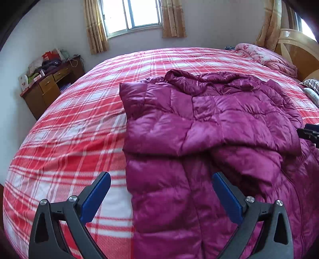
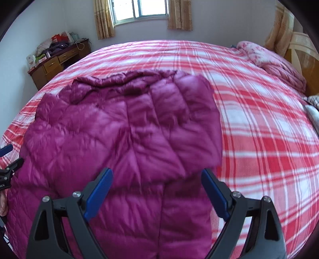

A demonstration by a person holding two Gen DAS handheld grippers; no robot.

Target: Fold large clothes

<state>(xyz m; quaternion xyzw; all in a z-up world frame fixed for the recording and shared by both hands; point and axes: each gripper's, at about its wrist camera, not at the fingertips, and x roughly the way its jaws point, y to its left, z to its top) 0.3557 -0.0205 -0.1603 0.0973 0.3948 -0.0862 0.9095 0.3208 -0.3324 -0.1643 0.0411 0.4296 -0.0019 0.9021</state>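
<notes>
Purple puffer jacket (image 1: 199, 123) laid on plaid bed (image 1: 79, 119), both tongs held apart above it.

Jacket is spread across red/white checked cover, w/ upper part folded over lower, hood end bunched toward window (image 1: 131, 14). Left gripper (image 1: 161, 179) is seen wide apart, nothing clamped; jacket's left edge lies under the gap. Right gripper (image 2: 157, 175) is likewise spread wide, nothing pinched, jacket's right side below it. Pink quilt (image 1: 267, 57) is piled by headboard; cluttered desk (image 1: 49, 83) is seen at far left wall.
</notes>
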